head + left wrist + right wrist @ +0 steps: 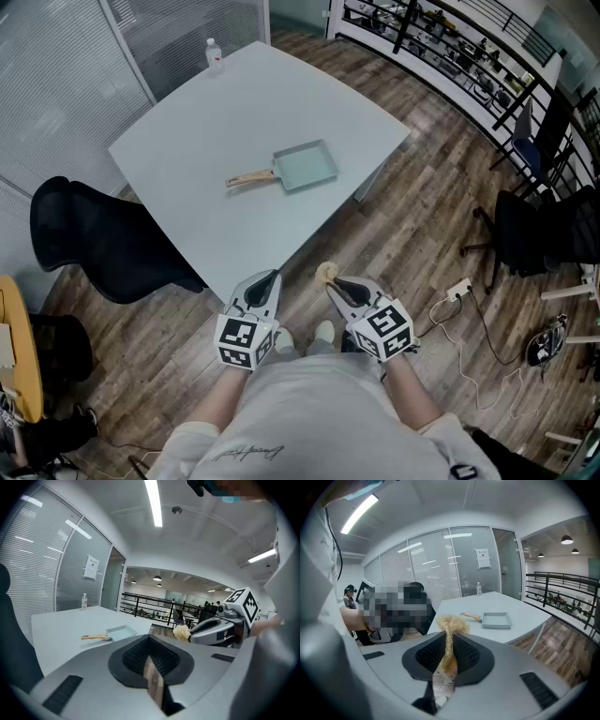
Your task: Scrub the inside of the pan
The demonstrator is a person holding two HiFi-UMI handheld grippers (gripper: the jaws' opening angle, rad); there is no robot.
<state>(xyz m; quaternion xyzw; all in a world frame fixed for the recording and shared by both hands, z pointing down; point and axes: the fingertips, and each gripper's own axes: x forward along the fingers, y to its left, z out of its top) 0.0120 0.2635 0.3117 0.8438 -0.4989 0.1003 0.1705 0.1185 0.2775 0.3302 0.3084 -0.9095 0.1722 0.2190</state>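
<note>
**Both grippers low at my waist, pan out on the table**

Nearest me, my left gripper [270, 275] sits just in front of my shirt [309, 412]. Its jaws are pressed together with nothing between them. My right gripper [330, 281] is beside it, near but not touching. Its jaws are clamped on a straw-coloured fibrous scrubber [326, 272]: the tuft pokes out past the tips and the rest is pinched flat between the pads. Both grippers point forward toward the table [234, 103]. Both are over the wood floor [412, 225], short of the table's near corner.

The pan [307, 164] is pale blue-green and rectangular. It lies flat on the white tabletop, open side up, about mid-table and nearer the right edge. Its wooden handle [250, 177] points left. It is well apart from both grippers and neither touches it.

A clear plastic bottle [215, 54] stands upright at the table's far corner, well away from the pan. A black office chair [94, 234] is against the table's left side. A black railing [450, 47] runs along the far right. A white power strip [458, 289] with its cable lies on the floor to my right.
</note>
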